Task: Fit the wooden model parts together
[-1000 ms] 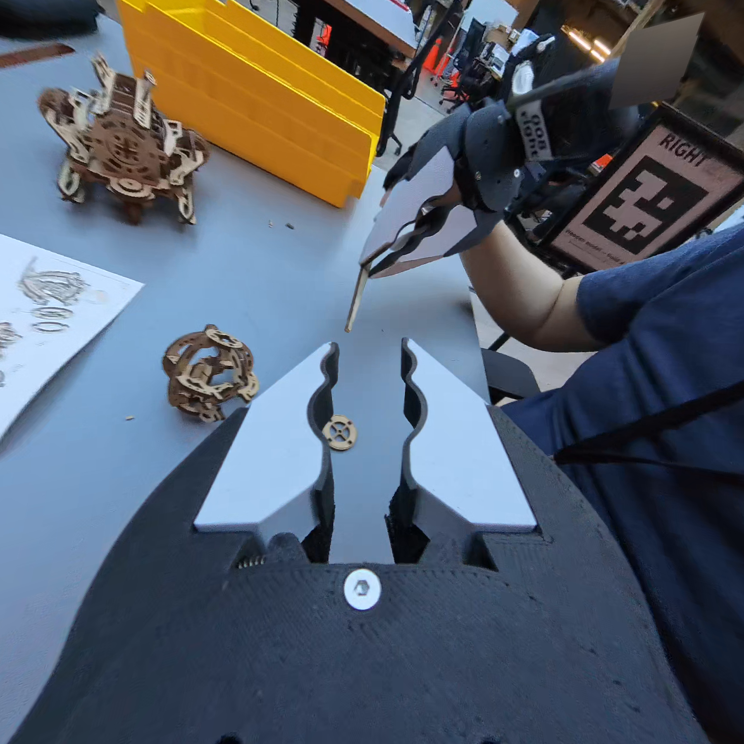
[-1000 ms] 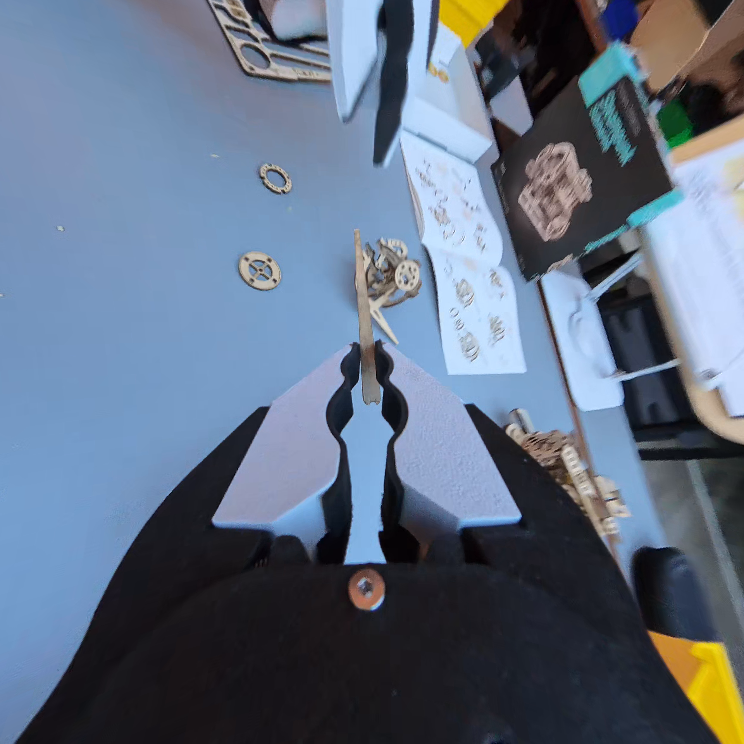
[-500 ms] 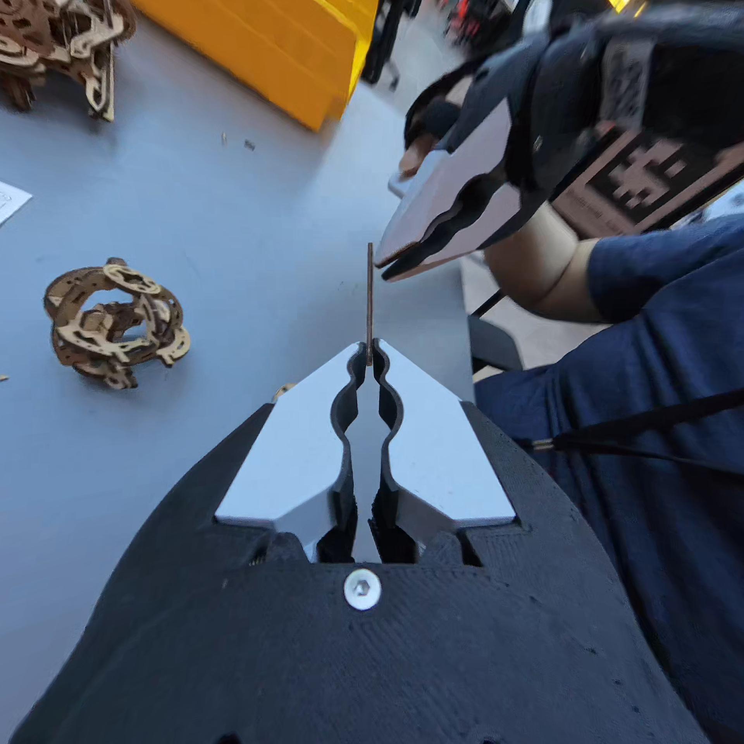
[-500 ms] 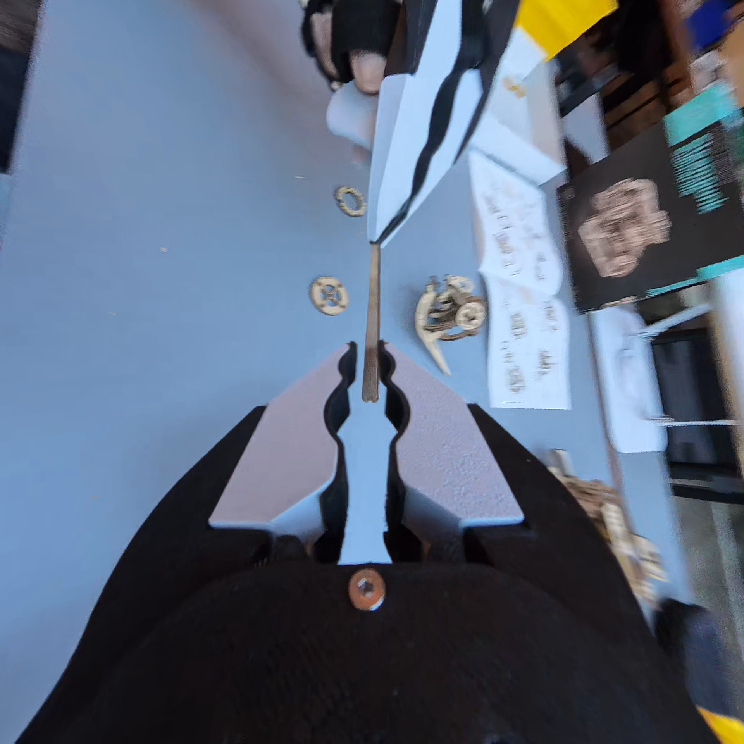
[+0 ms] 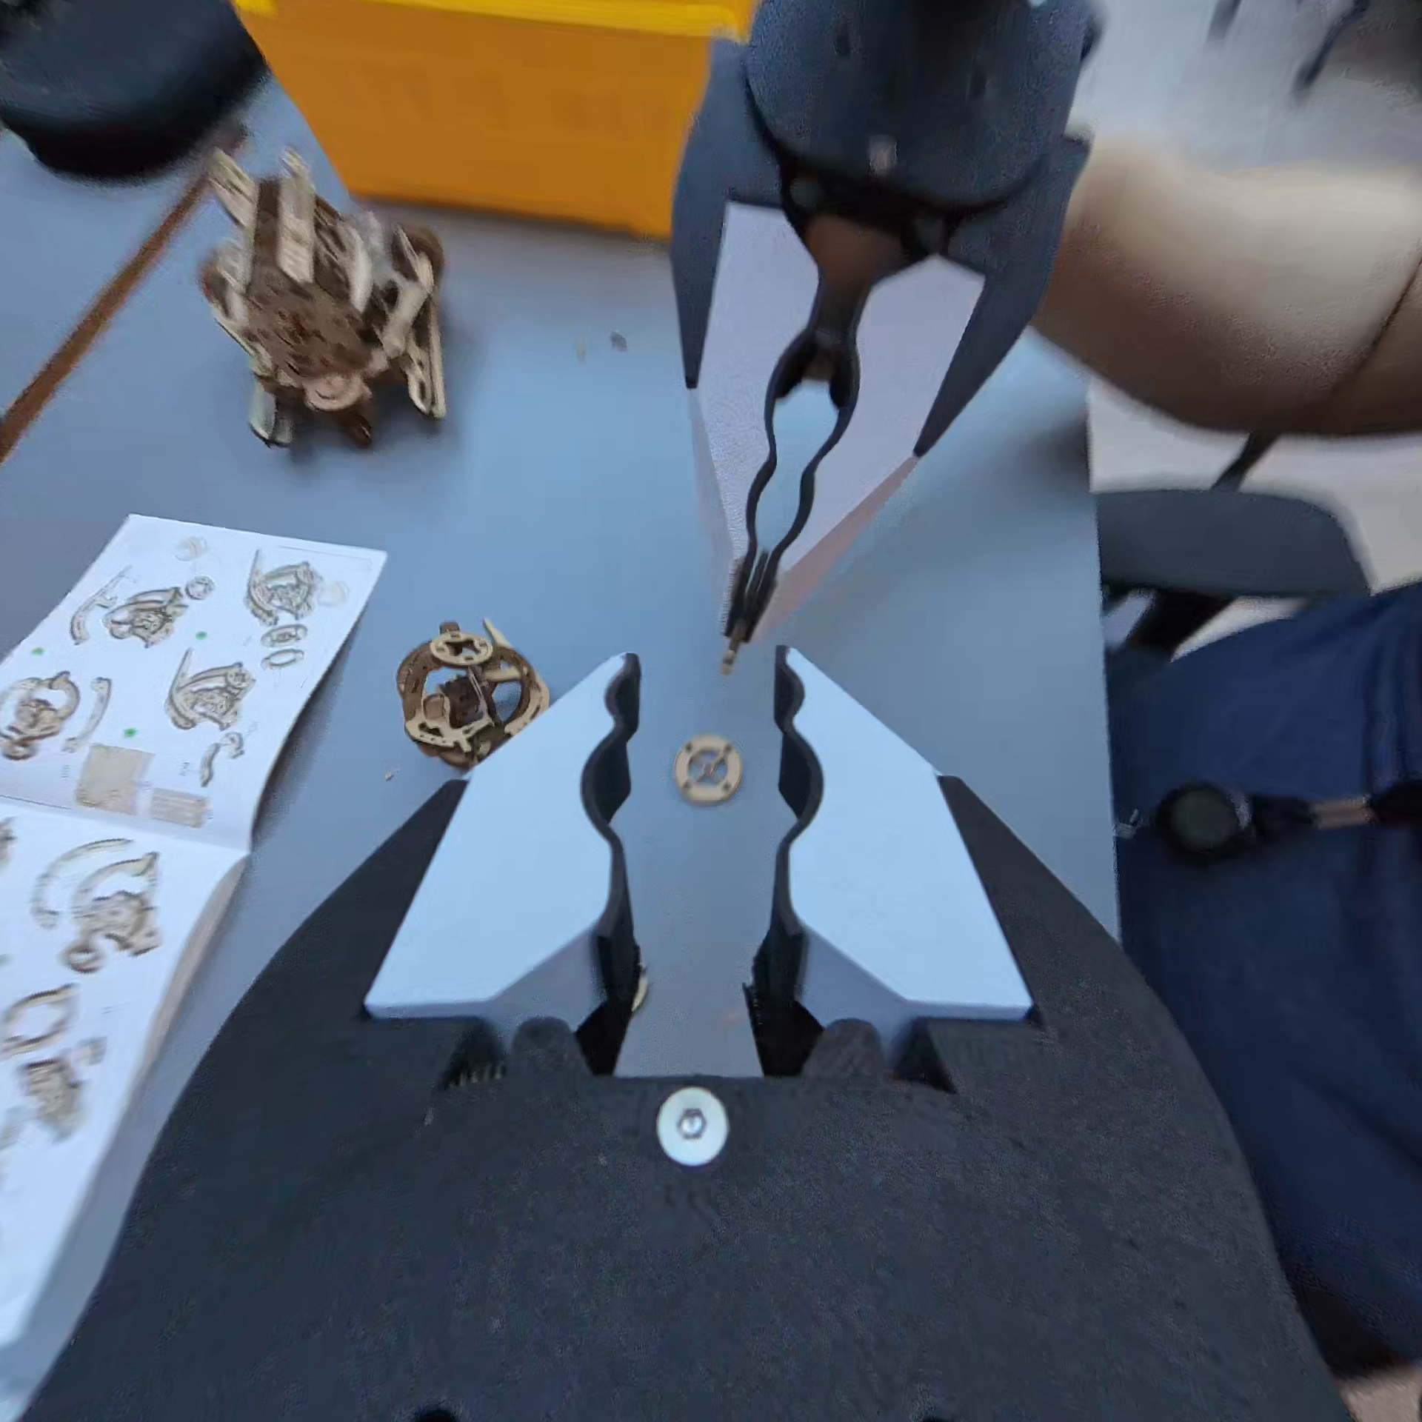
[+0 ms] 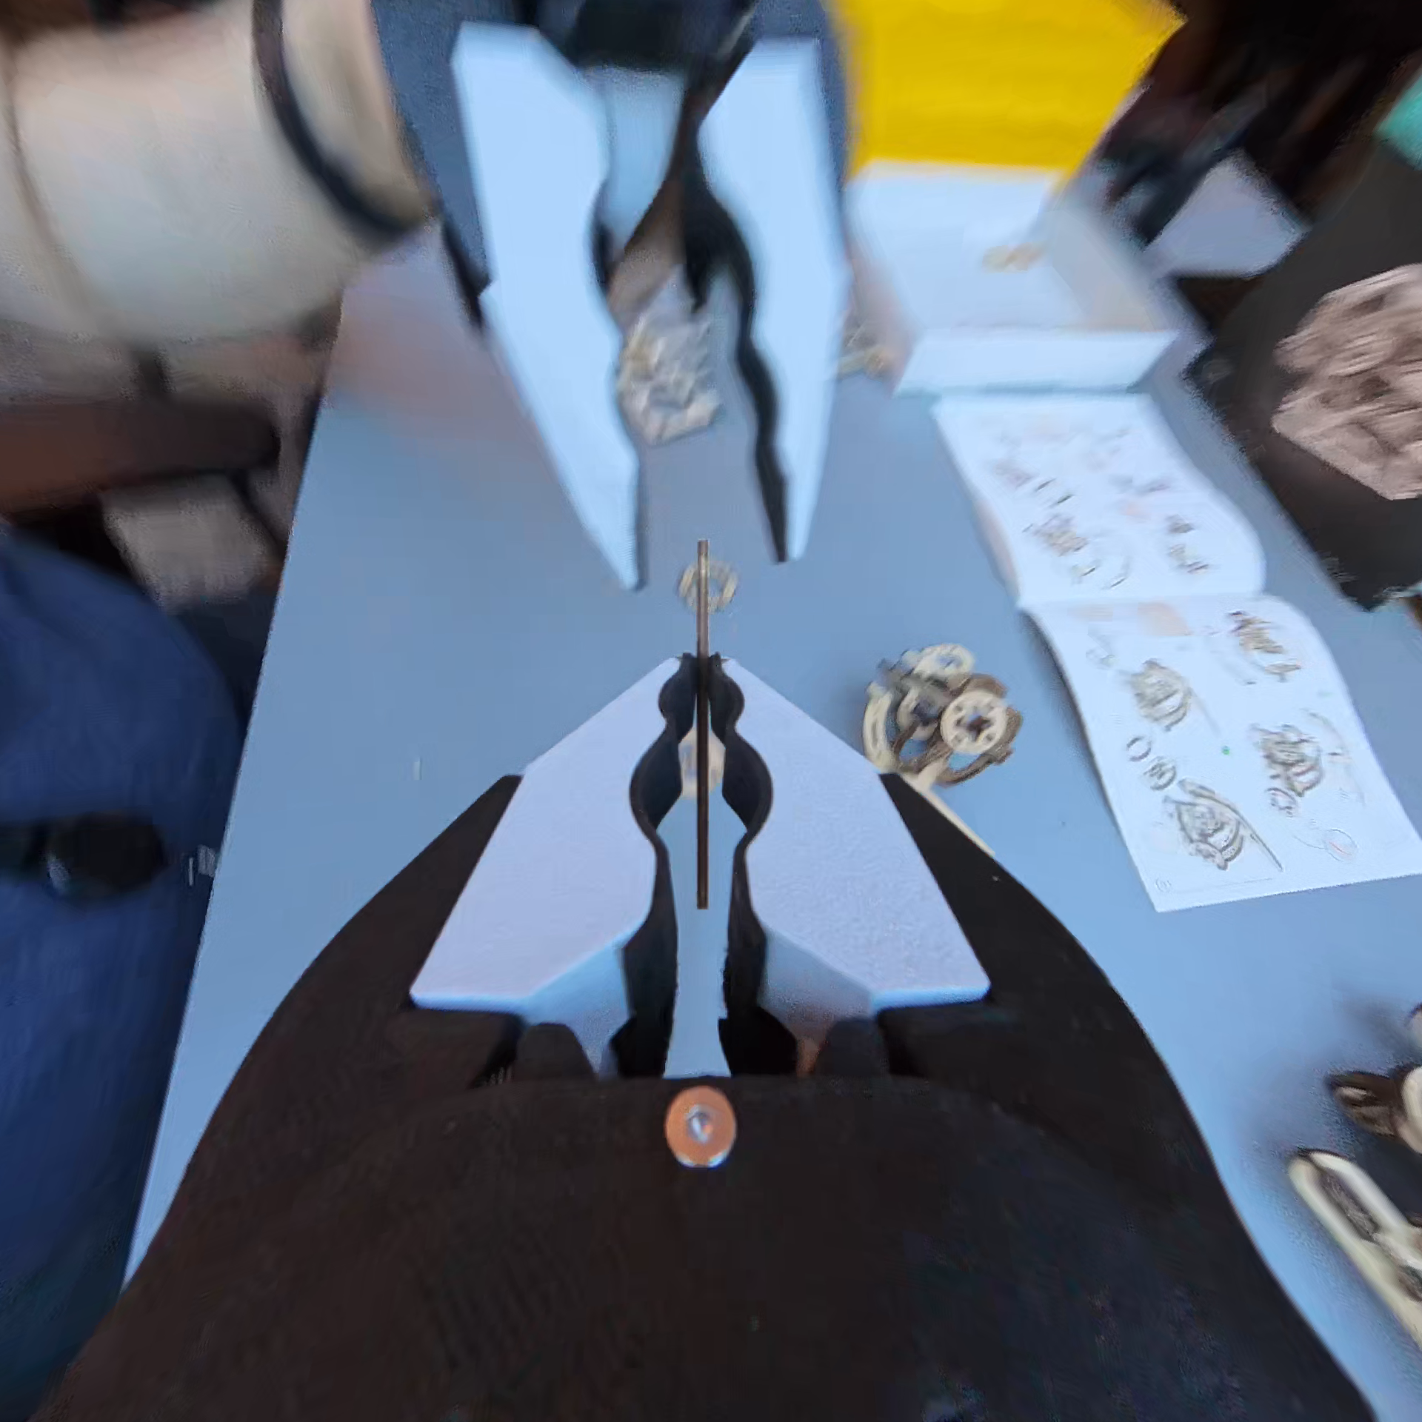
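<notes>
Both claws meet nose to nose over the grey counter point(image 5: 539, 492). Nearest in the left wrist view, the left claw point(image 5: 706, 665) is released, its two pale fingers standing well apart with nothing between them. On the counter in the gap between those fingers lies a small round wooden disc point(image 5: 709, 770), flat, with cut-out spokes. Just beyond the fingertips, the right claw point(image 5: 737, 642) points down toward that spot, and a thin wooden strip point(image 5: 728, 659) pokes out below its tips.

From the right wrist view, the right claw point(image 6: 702, 659) is clenched on the wooden strip point(image 6: 702, 615), which is seen edge-on and runs from deep between the fingers out past the tips. Its far end overlaps the disc point(image 6: 709, 585) in this view; whether the two touch cannot be told. Past the disc, the left claw point(image 6: 704, 565) faces back with its fingers spread.

To the left of the left claw sits a small ball-like wooden assembly point(image 5: 469, 704), and beside it an open instruction booklet point(image 5: 154, 692) lies flat on the counter. Farther back stands a larger, blurred wooden model point(image 5: 327, 308). Beyond that is a yellow bin point(image 5: 492, 108) at the counter's far side. On the right of the left wrist view, a bare forearm point(image 5: 1231, 292) and a dark blue garment point(image 5: 1270, 962) belong to the person holding the claws.
</notes>
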`<state>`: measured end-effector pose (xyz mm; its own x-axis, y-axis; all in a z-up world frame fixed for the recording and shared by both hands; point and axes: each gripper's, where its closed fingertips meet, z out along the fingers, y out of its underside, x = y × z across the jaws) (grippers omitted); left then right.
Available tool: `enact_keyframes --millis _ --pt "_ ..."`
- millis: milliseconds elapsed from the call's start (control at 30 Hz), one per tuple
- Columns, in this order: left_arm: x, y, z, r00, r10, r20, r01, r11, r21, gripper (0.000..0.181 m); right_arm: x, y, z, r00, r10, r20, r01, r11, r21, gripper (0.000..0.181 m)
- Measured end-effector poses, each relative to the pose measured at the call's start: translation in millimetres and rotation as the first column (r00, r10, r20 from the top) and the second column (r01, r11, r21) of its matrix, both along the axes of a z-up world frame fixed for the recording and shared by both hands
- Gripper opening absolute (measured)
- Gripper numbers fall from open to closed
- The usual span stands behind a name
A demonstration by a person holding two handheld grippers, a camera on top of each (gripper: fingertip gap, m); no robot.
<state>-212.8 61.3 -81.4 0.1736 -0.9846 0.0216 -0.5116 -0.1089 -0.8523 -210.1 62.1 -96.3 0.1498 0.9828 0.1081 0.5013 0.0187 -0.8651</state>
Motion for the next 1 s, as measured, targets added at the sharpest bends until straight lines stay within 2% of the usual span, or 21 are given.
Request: enact_keyframes --millis 33,67,133,200,233,300,333,433,567,700,800,867,933,1000 --pt "2 -4 11 0.987 0.02 0.158 -0.008 0.997 -0.077 0.037 -2 2 16 0.986 -0.046 -0.158 0.04 0.998 -0.044 0.0" --pt "4 -10 20 0.949 0.035 0.312 0.018 0.986 -0.166 0.041 -4 -1 34 0.943 -0.073 -0.325 0.033 0.991 -0.127 0.0" --pt "10 -25 24 0.867 0.048 0.496 0.115 0.949 -0.292 0.041 2 1 66 0.777 -0.181 -0.603 0.013 0.962 -0.271 0.0" --pt "19 -36 16 0.84 0.056 0.541 0.149 0.933 -0.328 0.037 13 4 80 0.625 -0.254 -0.738 -0.032 0.936 -0.35 0.0" --pt "23 -40 16 0.827 0.059 0.558 0.149 0.936 -0.319 0.03 16 5 81 0.588 -0.276 -0.761 -0.045 0.927 -0.371 0.0" --pt "25 -35 21 0.785 0.111 0.609 0.105 0.946 -0.308 0.008 16 5 76 0.578 -0.292 -0.762 -0.043 0.922 -0.385 0.0" --pt "25 -34 23 0.766 0.124 0.63 0.1 0.946 -0.307 0.008 16 3 74 0.572 -0.297 -0.765 -0.052 0.917 -0.395 0.0" --pt "36 -43 16 0.796 0.077 0.601 0.143 0.94 -0.31 0.017 19 2 72 0.553 -0.318 -0.77 -0.064 0.906 -0.419 0.0" --pt "46 -42 9 0.829 0.066 0.555 0.11 0.954 -0.278 0.006 26 2 74 0.524 -0.334 -0.783 -0.077 0.898 -0.434 0.001" --pt "40 -39 16 0.799 0.082 0.596 0.124 0.947 -0.296 0.022 32 6 77 0.519 -0.343 -0.783 -0.046 0.903 -0.427 0.001" --pt "30 -35 28 0.745 0.118 0.656 0.106 0.951 -0.291 0.029 34 7 80 0.514 -0.337 -0.789 -0.049 0.907 -0.419 0.001" --pt "24 -29 32 0.729 0.151 0.667 0.061 0.957 -0.283 0.027 34 7 83 0.509 -0.332 -0.794 -0.059 0.907 -0.417 0.0" --pt "23 -19 28 0.738 0.191 0.648 -0.024 0.966 -0.257 0.033 32 6 85 0.506 -0.324 -0.8 -0.072 0.908 -0.413 0.0" --pt "33 -21 20 0.777 0.177 0.604 -0.03 0.969 -0.246 0.038 27 4 86 0.505 -0.314 -0.804 -0.094 0.906 -0.413 0.0"
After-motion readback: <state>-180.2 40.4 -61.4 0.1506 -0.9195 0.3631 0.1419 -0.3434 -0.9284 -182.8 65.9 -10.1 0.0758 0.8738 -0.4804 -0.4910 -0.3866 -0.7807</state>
